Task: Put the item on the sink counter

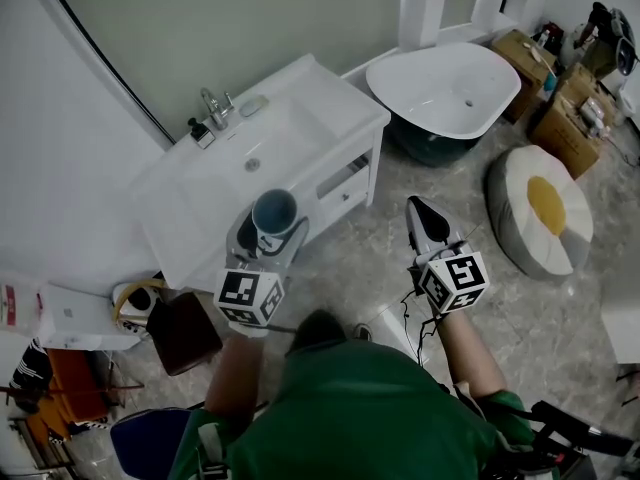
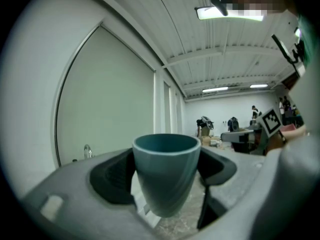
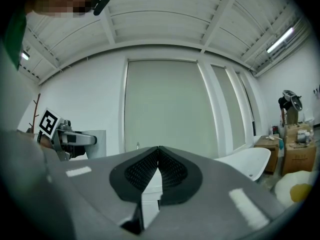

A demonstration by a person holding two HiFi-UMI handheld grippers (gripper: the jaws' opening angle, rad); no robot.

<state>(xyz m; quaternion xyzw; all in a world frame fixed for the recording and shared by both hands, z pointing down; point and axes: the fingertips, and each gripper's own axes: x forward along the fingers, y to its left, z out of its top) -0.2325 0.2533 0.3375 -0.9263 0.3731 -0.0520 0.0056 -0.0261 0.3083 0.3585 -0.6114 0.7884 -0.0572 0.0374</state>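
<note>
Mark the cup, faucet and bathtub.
cup (image 2: 167, 184): left gripper view, outer wall.
faucet (image 1: 212, 108): head view, chrome body.
bathtub (image 1: 425, 83): head view, bare inner wall.

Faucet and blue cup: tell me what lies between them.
In the head view, the white sink basin, bare apart from its drain, lies between the faucet and the blue cup.

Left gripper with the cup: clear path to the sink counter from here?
Probably yes. The left gripper holds the cup upright at the counter front edge in the head view, and nothing shows between them. The faucet sits at the back, out of the way.
</note>
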